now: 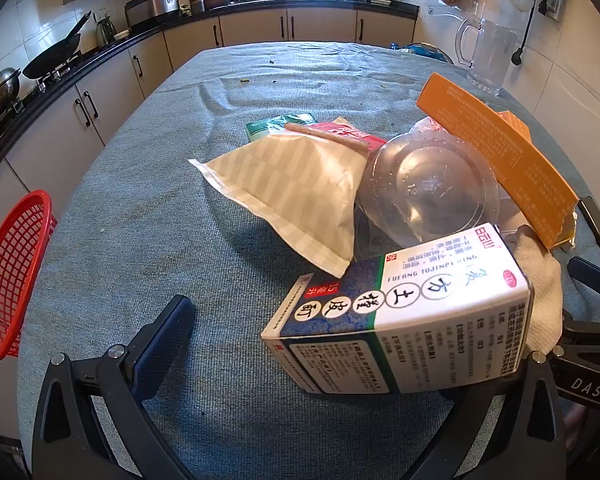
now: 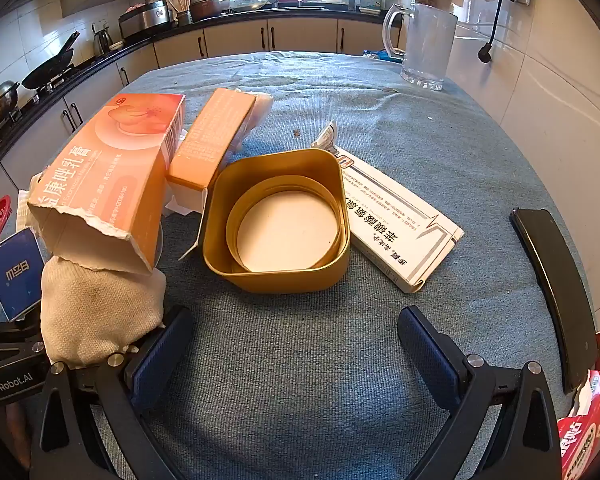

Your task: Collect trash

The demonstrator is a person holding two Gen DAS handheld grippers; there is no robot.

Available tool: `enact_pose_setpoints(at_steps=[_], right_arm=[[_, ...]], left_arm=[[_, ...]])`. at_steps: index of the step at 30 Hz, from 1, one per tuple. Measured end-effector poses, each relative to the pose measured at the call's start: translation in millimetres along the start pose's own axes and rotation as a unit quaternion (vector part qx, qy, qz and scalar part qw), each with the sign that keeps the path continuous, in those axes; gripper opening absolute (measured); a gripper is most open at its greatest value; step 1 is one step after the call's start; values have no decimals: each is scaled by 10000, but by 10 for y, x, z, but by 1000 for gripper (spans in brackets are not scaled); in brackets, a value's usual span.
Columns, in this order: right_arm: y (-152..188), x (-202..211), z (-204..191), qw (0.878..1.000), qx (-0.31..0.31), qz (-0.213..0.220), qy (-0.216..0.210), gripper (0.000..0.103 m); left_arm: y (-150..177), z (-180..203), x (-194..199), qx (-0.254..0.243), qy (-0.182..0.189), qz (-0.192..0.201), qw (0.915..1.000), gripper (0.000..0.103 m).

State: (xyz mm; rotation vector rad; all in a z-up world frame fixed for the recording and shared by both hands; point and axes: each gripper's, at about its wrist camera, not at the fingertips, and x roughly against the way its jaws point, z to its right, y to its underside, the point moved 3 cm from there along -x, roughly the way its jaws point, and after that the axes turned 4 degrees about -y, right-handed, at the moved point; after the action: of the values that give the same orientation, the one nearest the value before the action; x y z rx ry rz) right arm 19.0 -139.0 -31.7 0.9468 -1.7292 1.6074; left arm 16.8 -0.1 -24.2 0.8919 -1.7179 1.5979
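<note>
- Left gripper fingers wide, white box lying between, ungripped.
- Right gripper fingers wide, empty, near gold tin on worktop.

Red basket cut by left edge; medicine box hides left gripper's right finger.

A rough woven grey-blue cloth is covering the desk. The gold tin is showing smooth matt metal; the orange box is showing torn glossy cardboard. At left, the red basket is showing plastic mesh, the clear lid shiny plastic.
</note>
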Motion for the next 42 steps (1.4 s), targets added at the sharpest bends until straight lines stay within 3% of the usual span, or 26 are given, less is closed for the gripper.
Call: enact_pose_setpoints(at_steps=[4,9,14,21,25,28,32,42], right_arm=[[33,33,1,9999,2,-72,100,103],[231,347,8,9999,-95,65,97,103],[505,825,-63,9983,-74,545,202,103],[679,1535,-540,9832,196,1729,561,103],[789,1748,-676,9773,219,2074,372,103],[914,1886,-860,9718,354,2316,280,103],[1063,2089,-1052,9640,629,2575,210,103],[1186,2177,-1227,9624,802,2593,-58,103]], left_arm=[[49,-13,57,-68,-41,7,10000,103],[238,-130,435,-222,-166,607,9978,103],[553,-331,883,-133,-223,1213,9923,103],[931,-640,1593,54,-686,2338,9698,103],[1192,-829,1879,220,-1033,2759,9554,103],[1355,-958,1993,365,-1235,2887,9487,103],[1404,-1090,2076,594,-1231,2846,9489,103],[1587,-1165,2250,739,-1300,2946,9439,103]])
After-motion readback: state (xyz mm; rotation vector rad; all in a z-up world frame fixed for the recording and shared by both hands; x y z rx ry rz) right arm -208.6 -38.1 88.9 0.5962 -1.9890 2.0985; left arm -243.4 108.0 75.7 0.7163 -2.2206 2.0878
